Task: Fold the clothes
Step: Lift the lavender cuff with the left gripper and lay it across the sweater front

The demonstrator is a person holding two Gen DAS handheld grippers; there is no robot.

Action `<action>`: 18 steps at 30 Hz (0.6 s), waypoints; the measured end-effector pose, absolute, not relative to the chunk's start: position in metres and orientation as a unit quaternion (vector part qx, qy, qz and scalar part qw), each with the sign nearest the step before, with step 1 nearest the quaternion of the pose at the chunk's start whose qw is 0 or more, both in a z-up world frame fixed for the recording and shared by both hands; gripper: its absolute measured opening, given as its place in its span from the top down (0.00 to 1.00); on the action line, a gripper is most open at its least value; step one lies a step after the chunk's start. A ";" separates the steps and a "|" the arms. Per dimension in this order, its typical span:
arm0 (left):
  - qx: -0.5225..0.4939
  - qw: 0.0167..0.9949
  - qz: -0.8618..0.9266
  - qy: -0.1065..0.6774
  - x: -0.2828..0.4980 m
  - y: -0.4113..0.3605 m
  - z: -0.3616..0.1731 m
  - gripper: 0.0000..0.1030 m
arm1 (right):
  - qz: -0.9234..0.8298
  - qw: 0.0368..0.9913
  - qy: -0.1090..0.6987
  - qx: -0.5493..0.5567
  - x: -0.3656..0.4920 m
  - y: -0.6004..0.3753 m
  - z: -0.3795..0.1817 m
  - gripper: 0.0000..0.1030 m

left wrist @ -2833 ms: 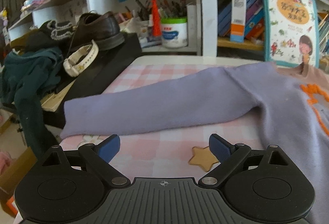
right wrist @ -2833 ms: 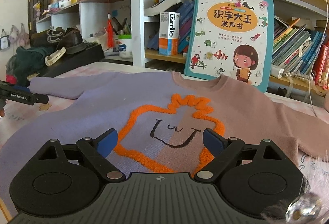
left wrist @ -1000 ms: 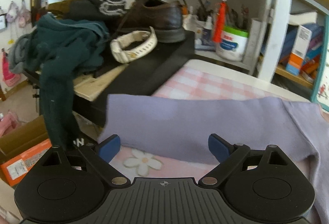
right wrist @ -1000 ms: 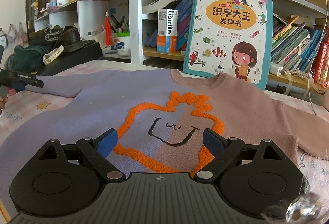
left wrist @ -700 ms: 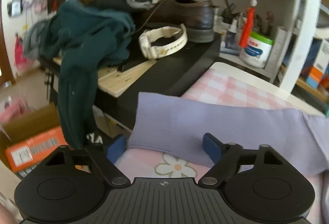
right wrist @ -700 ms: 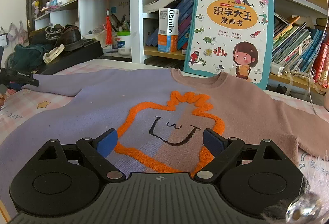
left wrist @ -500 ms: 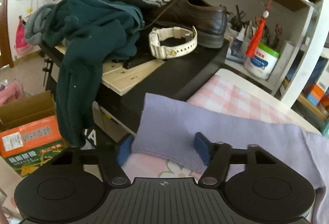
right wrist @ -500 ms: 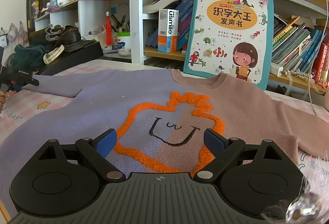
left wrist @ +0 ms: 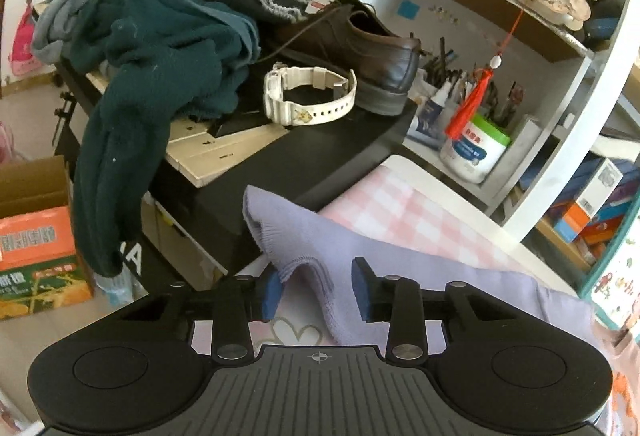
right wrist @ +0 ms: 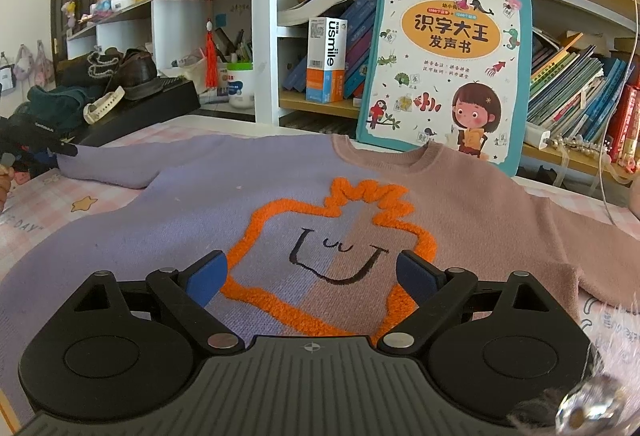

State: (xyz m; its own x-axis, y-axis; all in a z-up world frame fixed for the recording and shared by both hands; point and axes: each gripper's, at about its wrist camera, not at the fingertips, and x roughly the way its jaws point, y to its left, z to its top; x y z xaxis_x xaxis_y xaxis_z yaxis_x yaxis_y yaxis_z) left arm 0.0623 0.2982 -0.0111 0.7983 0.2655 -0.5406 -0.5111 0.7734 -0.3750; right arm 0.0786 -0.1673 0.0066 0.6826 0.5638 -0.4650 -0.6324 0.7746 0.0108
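1. Where the left tongs (left wrist: 316, 294) stood wide around the flat lilac sleeve (left wrist: 304, 248) a second ago, in the left wrist view their jaws are closing with the cuff bunched and lifted between the blue pads (left wrist: 362, 294); whether both pads press it I cannot tell. The white tub (left wrist: 474, 152) on the shelf holds nothing I can make out, and pens stand in a holder behind it.
2. In the right wrist view nothing has shifted: the right tongs (right wrist: 311, 278) hang wide apart, empty, over the sweater (right wrist: 280, 204), which lies flat on the pink checked surface (right wrist: 36, 196), its lilac sleeve reaching to the left tongs at the left edge.
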 end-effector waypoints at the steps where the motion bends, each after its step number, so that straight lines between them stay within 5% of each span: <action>1: -0.257 0.912 0.214 0.237 0.063 0.298 -0.011 0.67 | 0.327 0.914 0.227 -0.075 0.078 -0.167 0.007 0.12; 6: -0.267 0.912 0.210 0.230 0.061 0.303 -0.016 0.93 | 0.327 0.913 0.230 -0.073 0.079 -0.168 0.007 0.12; 18: -0.219 0.957 0.105 0.158 0.069 0.243 0.042 0.95 | 0.268 0.929 0.250 -0.054 0.081 -0.209 0.007 0.12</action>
